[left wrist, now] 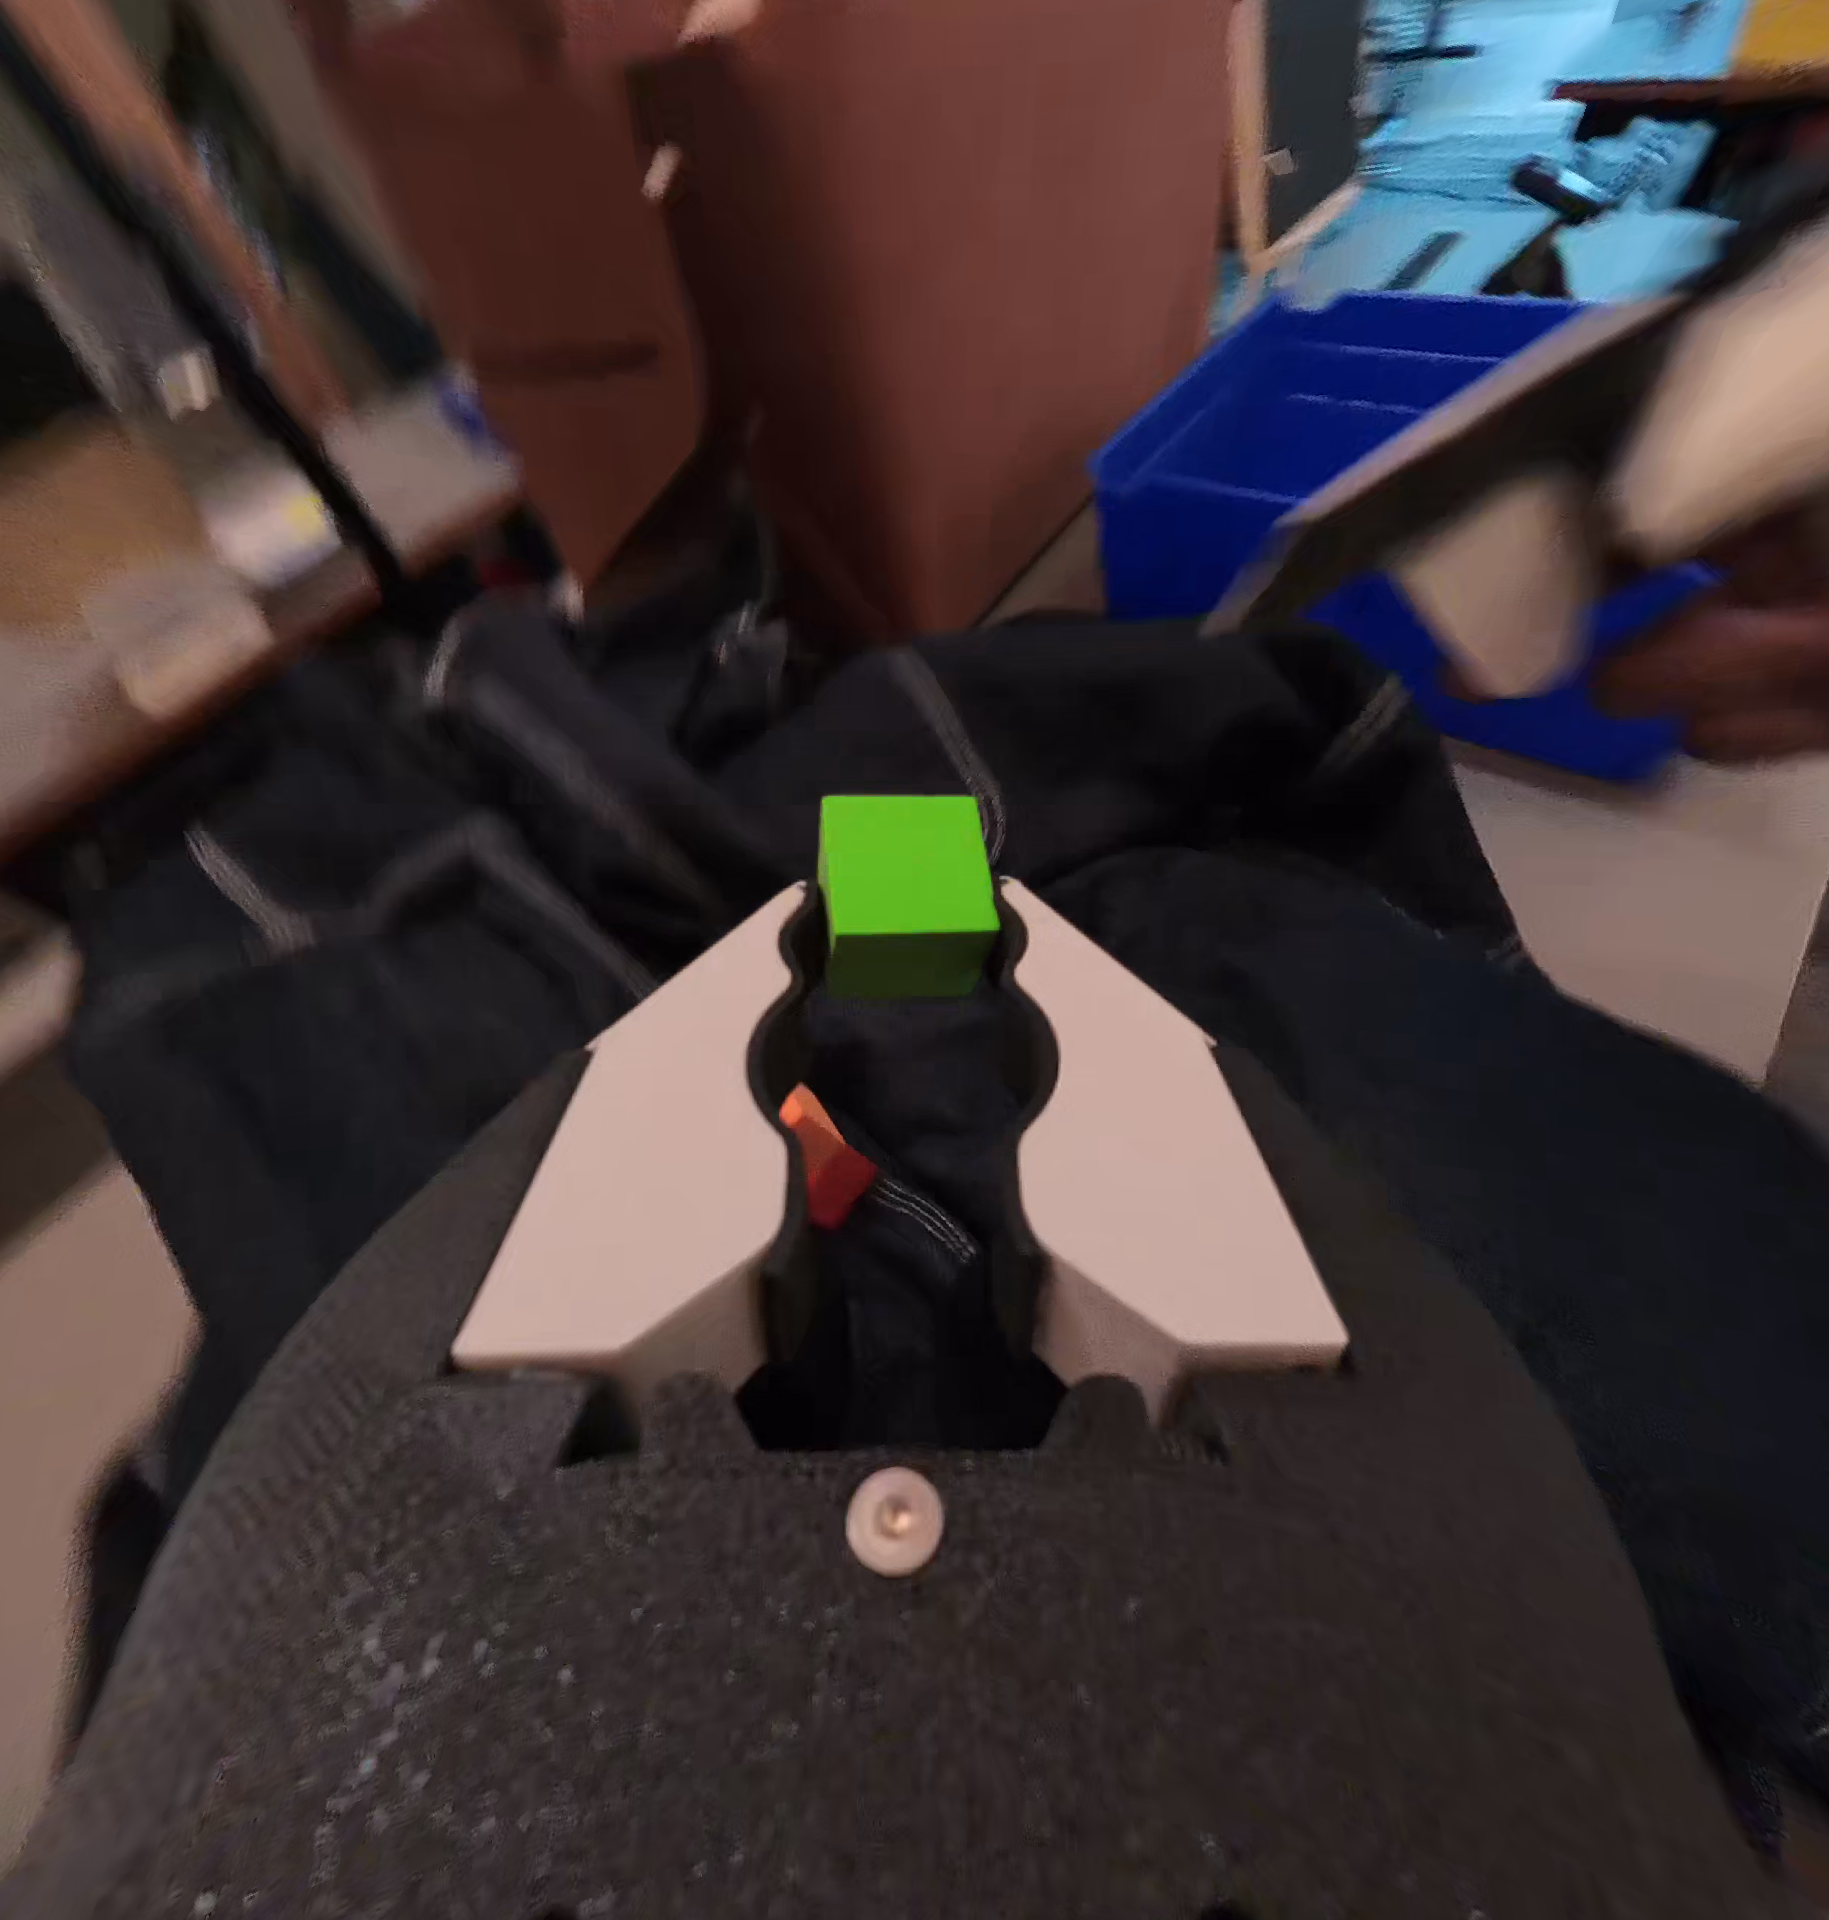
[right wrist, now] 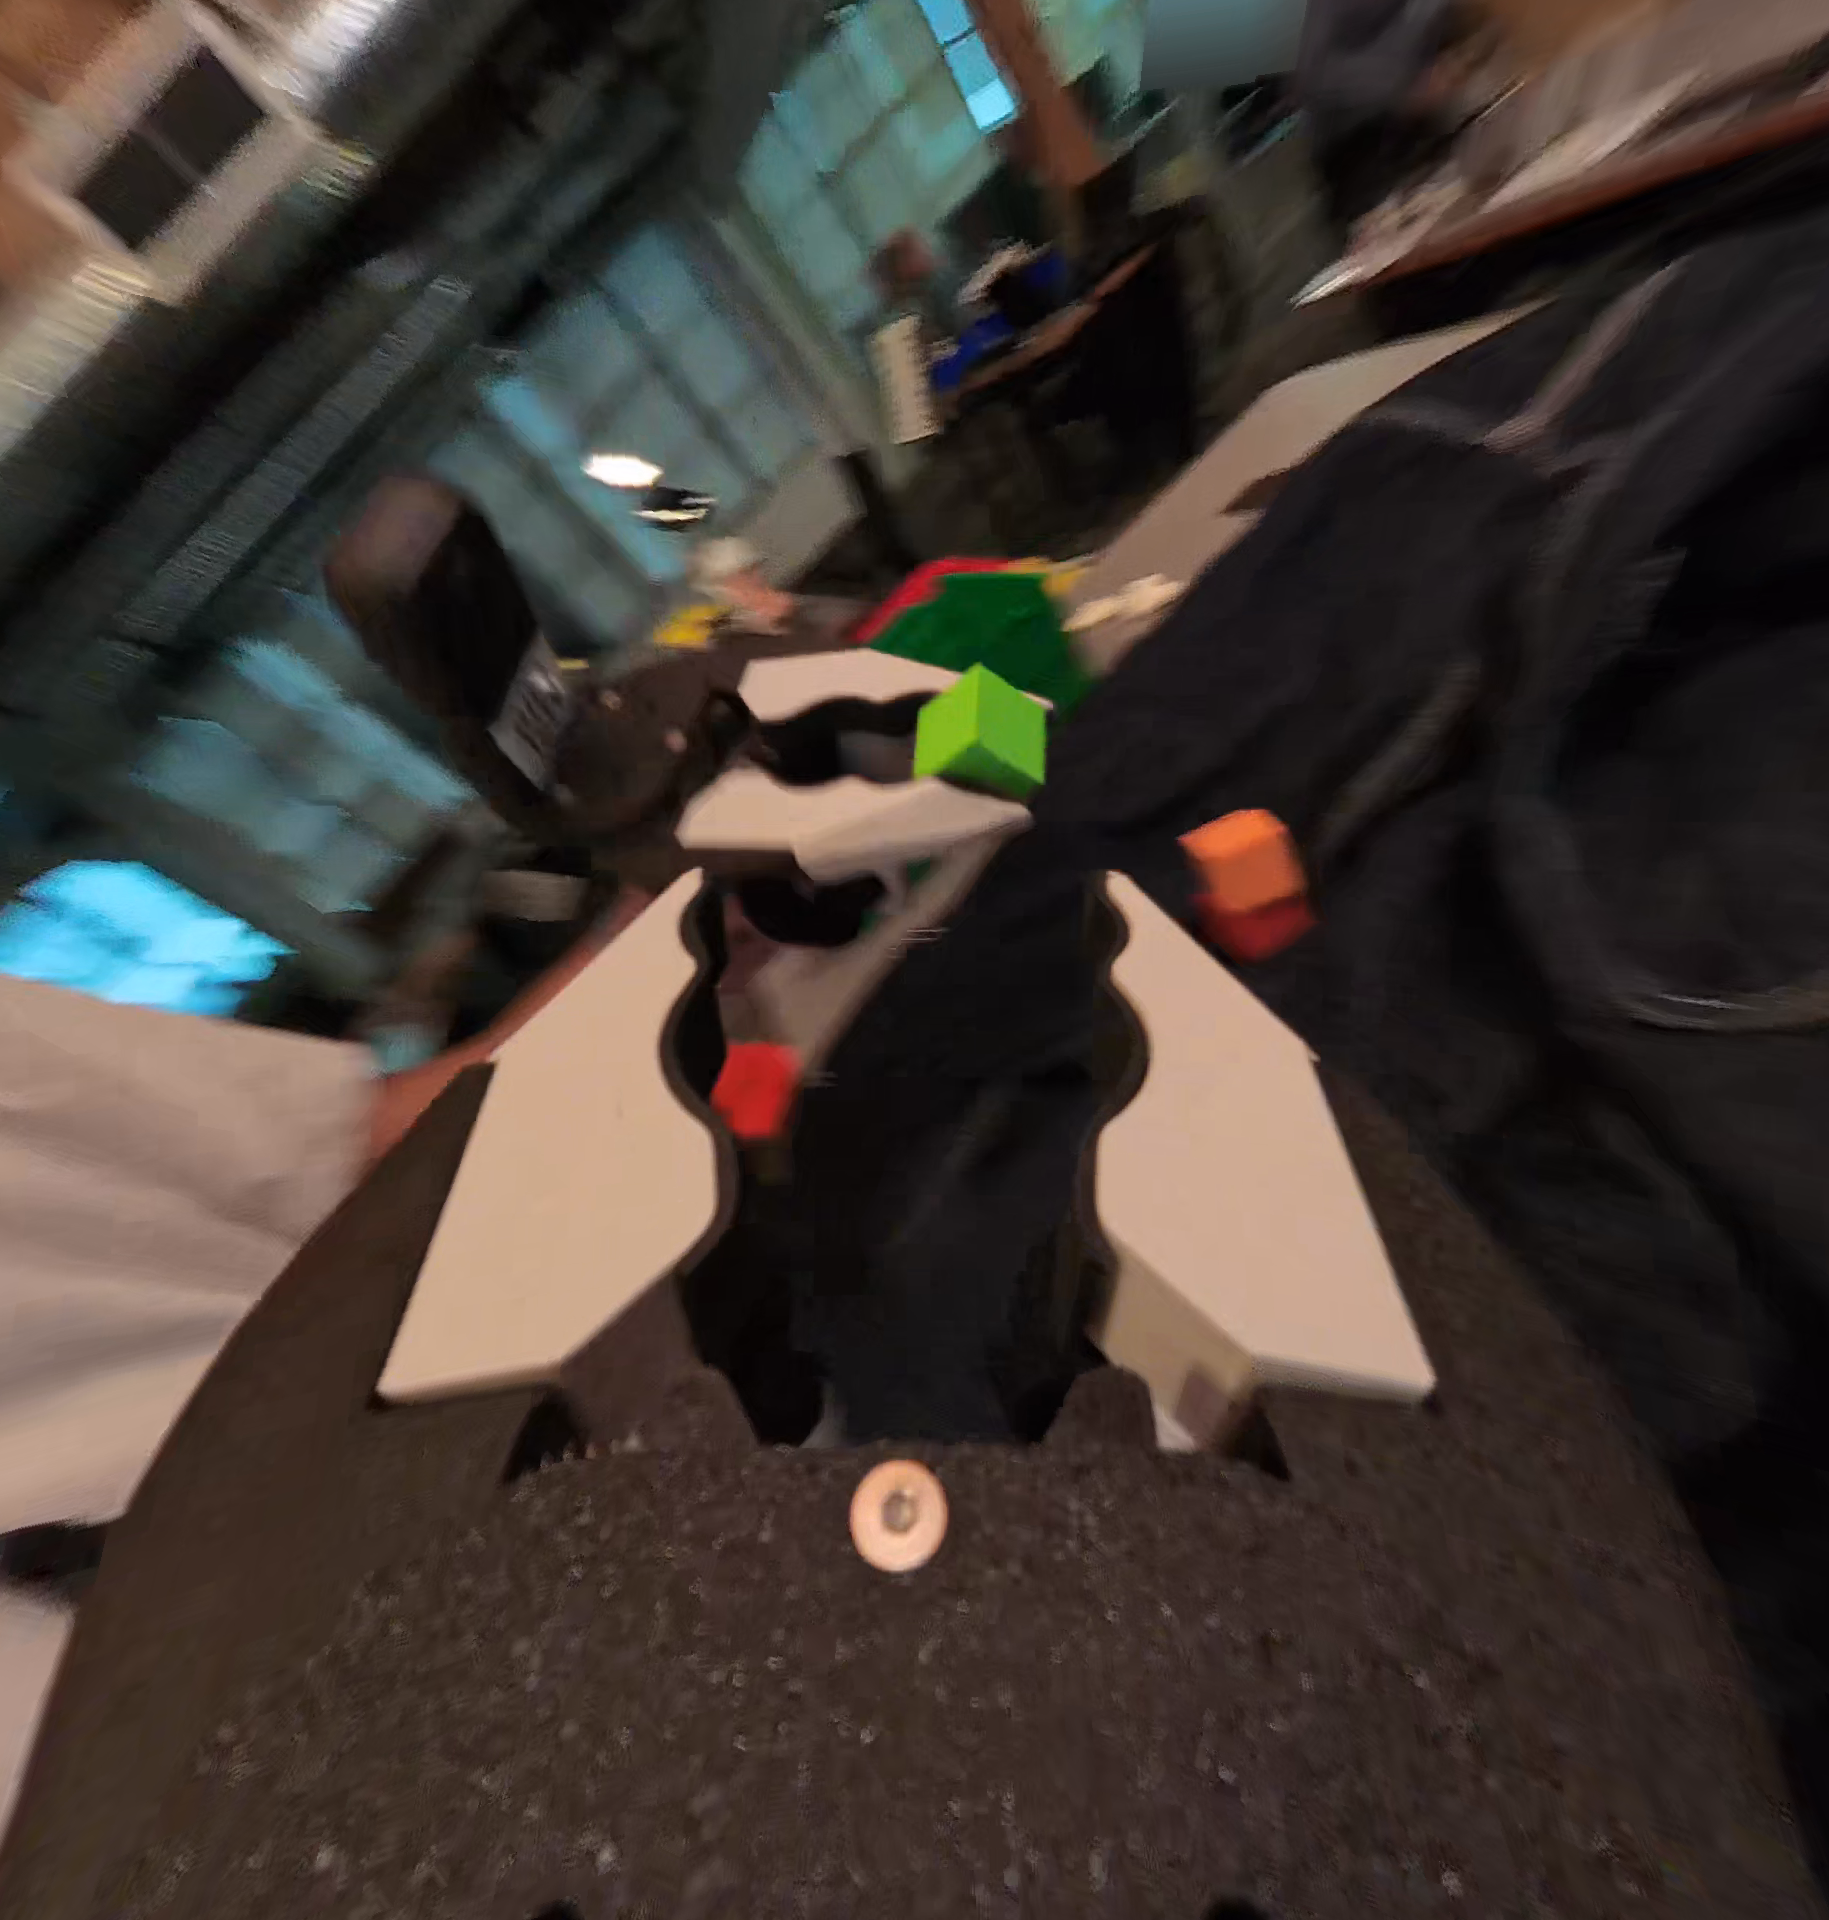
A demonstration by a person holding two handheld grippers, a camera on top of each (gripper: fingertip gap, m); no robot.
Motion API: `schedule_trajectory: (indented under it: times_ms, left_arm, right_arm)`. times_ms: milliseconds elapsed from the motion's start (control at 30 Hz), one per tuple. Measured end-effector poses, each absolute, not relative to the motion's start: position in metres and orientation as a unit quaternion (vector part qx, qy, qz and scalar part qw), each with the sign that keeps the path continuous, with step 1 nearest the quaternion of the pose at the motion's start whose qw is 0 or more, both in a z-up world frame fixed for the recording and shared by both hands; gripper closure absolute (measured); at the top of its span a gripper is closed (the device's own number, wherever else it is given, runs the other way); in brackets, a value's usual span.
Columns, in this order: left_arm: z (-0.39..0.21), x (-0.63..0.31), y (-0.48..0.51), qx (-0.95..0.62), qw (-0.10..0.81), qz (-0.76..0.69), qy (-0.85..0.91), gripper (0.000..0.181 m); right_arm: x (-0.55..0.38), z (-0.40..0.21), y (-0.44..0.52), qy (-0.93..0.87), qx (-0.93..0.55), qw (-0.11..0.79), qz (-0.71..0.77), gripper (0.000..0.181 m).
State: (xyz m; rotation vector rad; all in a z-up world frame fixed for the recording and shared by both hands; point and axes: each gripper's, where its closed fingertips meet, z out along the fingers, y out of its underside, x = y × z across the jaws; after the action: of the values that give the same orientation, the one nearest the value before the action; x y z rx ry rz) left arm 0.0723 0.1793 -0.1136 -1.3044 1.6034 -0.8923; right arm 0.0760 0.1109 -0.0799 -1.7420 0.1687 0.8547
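Observation:
My left gripper (left wrist: 907,902) is shut on a bright green cube (left wrist: 905,894), pinched at the fingertips above crumpled black fabric (left wrist: 370,1039). An orange cube (left wrist: 825,1158) lies on the fabric below, between the fingers. In the right wrist view my right gripper (right wrist: 902,894) is open and empty over the same black fabric (right wrist: 1409,727). Ahead of it, the left gripper (right wrist: 1024,753) holds the green cube (right wrist: 977,732). An orange cube (right wrist: 1242,862) sits atop a red one (right wrist: 1258,925) on the fabric to the right. Another red cube (right wrist: 754,1086) lies near the left finger.
A blue divided bin (left wrist: 1305,436) stands at the back right on the pale tabletop (left wrist: 1637,894). The right gripper (left wrist: 1512,582) shows blurred in front of it. Brown cabinets (left wrist: 889,260) stand behind. Dark green and red bins (right wrist: 983,623) lie beyond the left gripper.

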Motion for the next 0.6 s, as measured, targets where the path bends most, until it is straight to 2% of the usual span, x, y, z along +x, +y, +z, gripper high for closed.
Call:
schedule_trajectory:
  times_ms: [133, 167, 233, 333, 500, 600]
  left_arm:
    - [-0.088, 0.05, 0.143, -0.372, 0.507, -0.328, 0.704, 0.149]
    - [-0.088, 0.045, 0.134, -0.353, 0.502, -0.332, 0.716, 0.149]
    - [-0.093, 0.039, 0.12, -0.327, 0.488, -0.334, 0.737, 0.149]
    - [-0.104, 0.035, 0.121, -0.305, 0.496, -0.297, 0.757, 0.15]
    - [-0.117, 0.014, 0.134, -0.268, 0.442, -0.223, 0.827, 0.15]
    - [-0.119, 0.002, 0.14, -0.303, 0.356, -0.241, 0.851, 0.148]
  right_arm:
    - [0.035, -0.083, 0.13, 0.019, -0.739, 0.438, 0.511, 0.108]
    - [0.025, -0.082, 0.132, 0.007, -0.734, 0.425, 0.529, 0.111]
    - [0.013, -0.078, 0.136, 0.002, -0.717, 0.419, 0.557, 0.128]
    - [0.005, -0.093, 0.135, -0.004, -0.743, 0.403, 0.535, 0.155]
    - [0.024, -0.11, 0.13, 0.017, -0.785, 0.406, 0.468, 0.155]
    - [0.078, -0.105, 0.118, 0.043, -0.822, 0.435, 0.364, 0.154]
